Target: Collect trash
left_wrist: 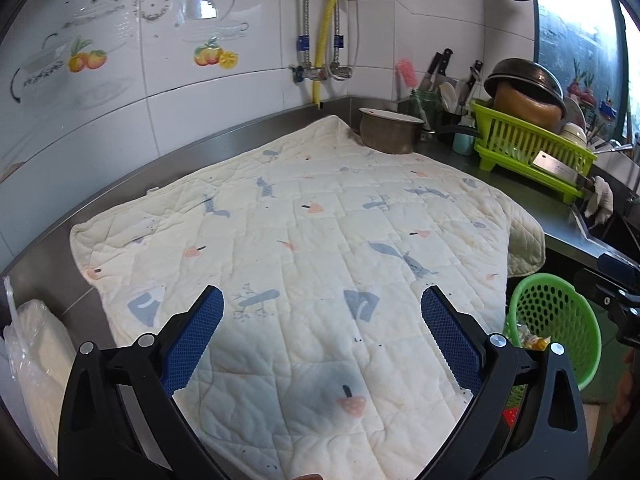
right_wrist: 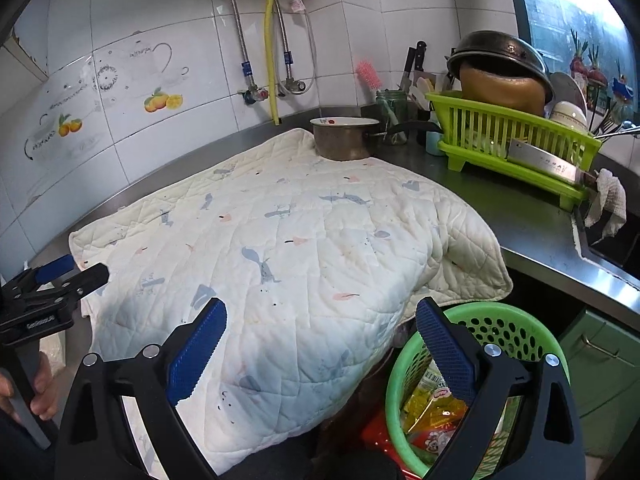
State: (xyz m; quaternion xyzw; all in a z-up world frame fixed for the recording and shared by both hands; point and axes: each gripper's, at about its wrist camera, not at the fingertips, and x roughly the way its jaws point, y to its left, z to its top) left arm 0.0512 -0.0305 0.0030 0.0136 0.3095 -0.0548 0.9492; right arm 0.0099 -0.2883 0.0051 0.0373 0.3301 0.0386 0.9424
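A green perforated basket (right_wrist: pixel 500 324) stands below the counter's front edge at the right, holding several colourful wrappers (right_wrist: pixel 432 408). It also shows in the left wrist view (left_wrist: pixel 556 320) with a wrapper (left_wrist: pixel 532 340) inside. My left gripper (left_wrist: pixel 322 300) is open and empty above a white quilted cloth (left_wrist: pixel 300 240) that covers the counter. My right gripper (right_wrist: pixel 320 312) is open and empty, its right finger over the basket's rim. The cloth (right_wrist: pixel 280 248) shows only its printed pattern. The left gripper also shows in the right wrist view (right_wrist: pixel 72 276) at the far left.
A metal pot (left_wrist: pixel 390 132) sits on the cloth's far corner. A green dish rack (left_wrist: pixel 532 148) with bowls and a cleaver stands at the right, by a sink (right_wrist: pixel 608 236). A knife jar (right_wrist: pixel 394 112) stands in the corner. A plastic-wrapped white stack (left_wrist: pixel 36 360) lies at the left.
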